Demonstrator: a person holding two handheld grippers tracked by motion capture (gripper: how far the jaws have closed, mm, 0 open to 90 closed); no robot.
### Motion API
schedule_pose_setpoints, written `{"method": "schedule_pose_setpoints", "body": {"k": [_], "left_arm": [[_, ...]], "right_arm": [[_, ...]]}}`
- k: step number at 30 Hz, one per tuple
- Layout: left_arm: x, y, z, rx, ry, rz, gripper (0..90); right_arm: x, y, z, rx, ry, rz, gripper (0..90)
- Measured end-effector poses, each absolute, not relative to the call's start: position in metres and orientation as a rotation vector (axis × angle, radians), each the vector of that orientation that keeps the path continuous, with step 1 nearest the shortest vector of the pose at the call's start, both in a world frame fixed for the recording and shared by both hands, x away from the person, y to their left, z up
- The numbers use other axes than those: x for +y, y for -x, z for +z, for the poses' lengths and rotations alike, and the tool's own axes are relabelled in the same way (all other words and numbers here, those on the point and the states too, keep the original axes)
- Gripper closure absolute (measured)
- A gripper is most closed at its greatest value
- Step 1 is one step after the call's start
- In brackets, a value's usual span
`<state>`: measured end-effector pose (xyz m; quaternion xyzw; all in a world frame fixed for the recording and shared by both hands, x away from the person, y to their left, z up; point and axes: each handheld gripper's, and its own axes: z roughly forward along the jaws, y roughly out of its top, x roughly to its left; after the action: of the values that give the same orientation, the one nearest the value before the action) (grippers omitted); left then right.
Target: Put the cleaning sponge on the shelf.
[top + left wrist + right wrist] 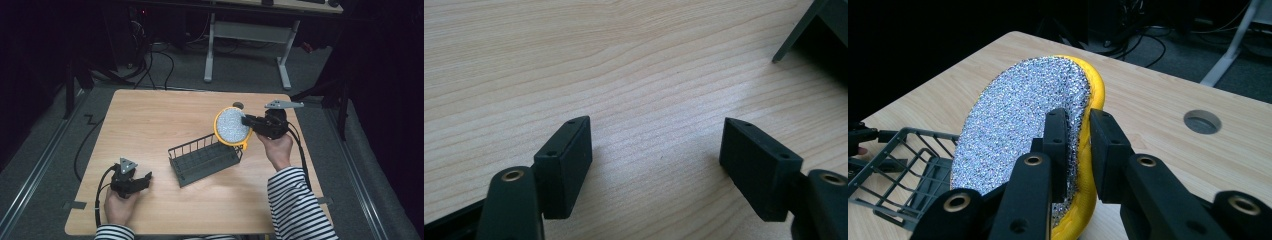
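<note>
We see a light wooden bench with rounded corners, standing on grey carpet. A round cable hole sits near its far edge, toward the right. A dark grey wire basket rests directly on the bench near the middle, set at an angle to the edges. The left gripper lies low on the near left part, with bare wood grain between its parted jaws in the left gripper view.

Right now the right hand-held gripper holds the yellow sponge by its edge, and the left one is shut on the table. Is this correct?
Not fully. The left hand-held gripper is open, as the left gripper view shows. The right hand-held gripper does hold the yellow sponge by its edge.
</note>
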<state>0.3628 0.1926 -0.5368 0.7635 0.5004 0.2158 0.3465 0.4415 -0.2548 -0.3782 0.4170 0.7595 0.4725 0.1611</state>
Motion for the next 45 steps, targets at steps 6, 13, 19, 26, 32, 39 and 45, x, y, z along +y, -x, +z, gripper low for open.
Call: {"method": "schedule_pose_setpoints", "body": {"k": [6, 13, 19, 26, 32, 39, 45], "left_arm": [[0.193, -0.363, -0.537, 1.299, -1.981, 0.56, 29.7], [0.192, -0.363, -0.537, 1.3, -1.983, 0.561, 29.7], [0.192, -0.364, -0.537, 1.301, -1.984, 0.56, 29.7], [0.192, -0.364, -0.537, 1.301, -1.984, 0.559, 29.8], [0.192, -0.364, -0.537, 1.301, -1.984, 0.559, 29.8], [0.192, -0.364, -0.537, 1.302, -1.983, 0.56, 29.8], [0.192, -0.364, -0.537, 1.303, -1.983, 0.561, 29.8]], "right_arm": [[-0.24, -0.451, -0.381, 2.183, -1.171, 1.355, 79.0], [-0.228, -0.459, -0.391, 2.206, -1.173, 1.362, 78.9], [-0.223, -0.462, -0.396, 2.221, -1.176, 1.356, 78.9], [-0.218, -0.469, -0.403, 2.237, -1.173, 1.346, 78.7], [-0.212, -0.471, -0.409, 2.244, -1.148, 1.331, 78.1], [-0.208, -0.467, -0.414, 2.265, -1.085, 1.298, 76.3], [-0.214, -0.465, -0.426, 2.269, -1.111, 1.283, 74.4]]}}
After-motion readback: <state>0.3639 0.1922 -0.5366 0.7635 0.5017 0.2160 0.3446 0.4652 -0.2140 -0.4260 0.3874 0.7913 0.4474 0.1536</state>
